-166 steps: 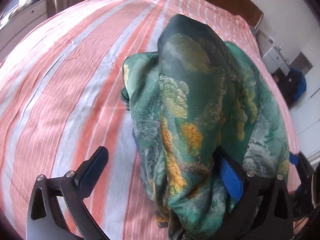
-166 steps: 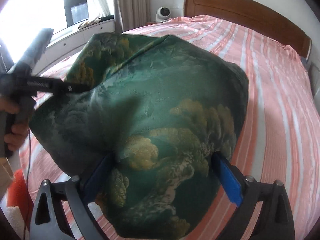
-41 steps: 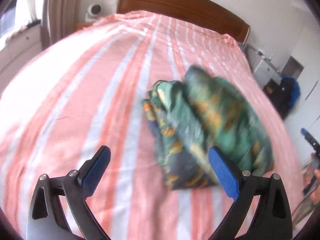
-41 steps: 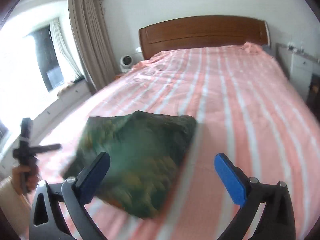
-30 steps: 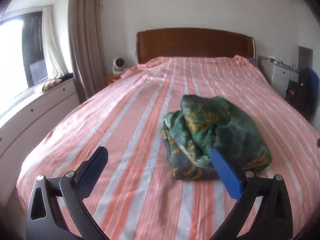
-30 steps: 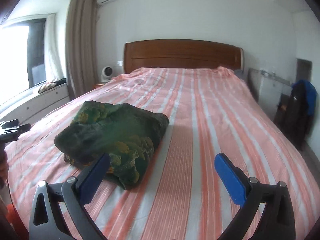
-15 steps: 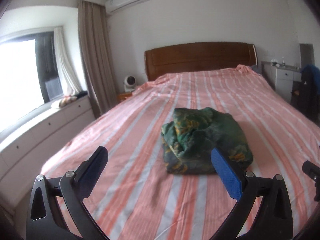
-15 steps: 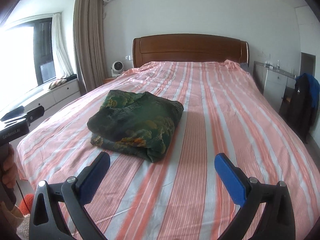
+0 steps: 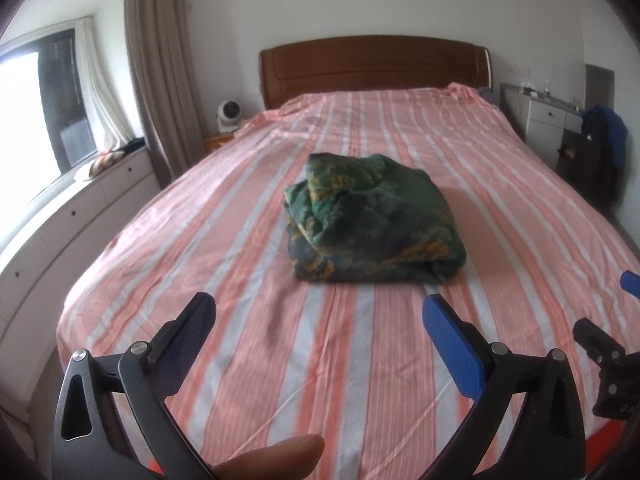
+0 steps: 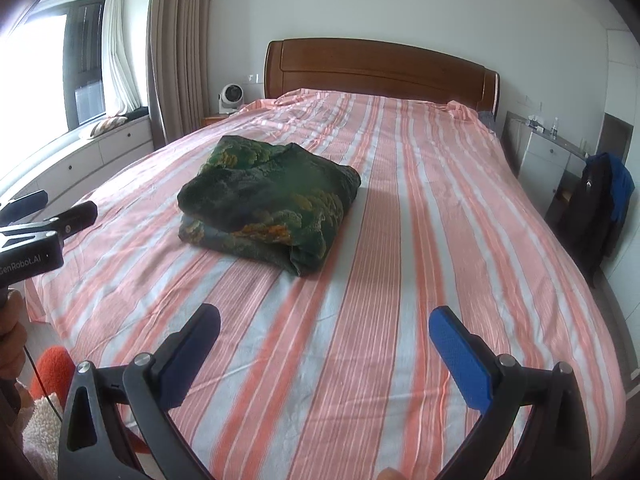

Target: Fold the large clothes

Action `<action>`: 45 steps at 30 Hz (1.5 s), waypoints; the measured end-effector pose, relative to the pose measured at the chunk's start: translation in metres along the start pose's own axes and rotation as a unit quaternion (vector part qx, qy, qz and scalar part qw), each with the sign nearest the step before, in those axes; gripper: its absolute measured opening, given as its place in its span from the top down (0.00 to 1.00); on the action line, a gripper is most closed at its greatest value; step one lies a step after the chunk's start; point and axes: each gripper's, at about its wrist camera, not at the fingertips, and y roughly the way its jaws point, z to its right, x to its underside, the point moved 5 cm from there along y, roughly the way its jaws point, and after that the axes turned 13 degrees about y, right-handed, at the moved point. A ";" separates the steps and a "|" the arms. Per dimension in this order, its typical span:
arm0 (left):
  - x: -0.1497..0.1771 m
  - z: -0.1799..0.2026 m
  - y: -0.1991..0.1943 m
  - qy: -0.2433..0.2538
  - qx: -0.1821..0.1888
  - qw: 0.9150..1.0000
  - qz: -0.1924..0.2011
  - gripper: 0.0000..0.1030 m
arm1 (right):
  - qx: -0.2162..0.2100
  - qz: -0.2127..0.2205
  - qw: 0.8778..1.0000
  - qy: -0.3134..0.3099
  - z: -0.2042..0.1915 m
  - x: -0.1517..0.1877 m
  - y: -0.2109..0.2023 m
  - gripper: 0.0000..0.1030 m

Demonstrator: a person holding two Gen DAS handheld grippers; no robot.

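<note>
A green garment with a gold and grey pattern (image 9: 372, 220) lies folded into a thick bundle in the middle of the striped bed (image 9: 248, 344); it also shows in the right wrist view (image 10: 272, 200). My left gripper (image 9: 318, 308) is open and empty, well back from the bundle near the foot of the bed. My right gripper (image 10: 324, 320) is open and empty, also well back from the bundle. The left gripper shows at the left edge of the right wrist view (image 10: 36, 216). Part of the right gripper shows at the right edge of the left wrist view (image 9: 608, 344).
A wooden headboard (image 9: 372, 64) stands at the far end. White drawers (image 9: 68, 216) run under the window on the left. A small fan (image 10: 230, 98) sits on a nightstand. A white cabinet (image 10: 544, 156) and a chair with dark and blue clothes (image 10: 600, 208) stand on the right.
Both grippers let go of the garment and drew back from it toward the foot of the bed. The bundle now lies folded on the bed and looks smaller in both views.
</note>
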 end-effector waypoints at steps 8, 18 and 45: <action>0.049 0.031 -0.004 0.033 0.060 0.996 -0.062 0.00 | 0.012 -0.055 0.998 0.015 0.000 0.036 -0.011 0.00; 0.058 0.039 -0.024 0.021 0.069 0.994 -0.086 0.00 | 0.005 -0.072 0.997 0.020 -0.004 0.065 -0.035 0.00; 0.041 0.021 -0.038 0.008 0.045 0.997 -0.065 0.00 | 0.000 -0.049 0.999 0.019 -0.011 0.033 -0.039 0.00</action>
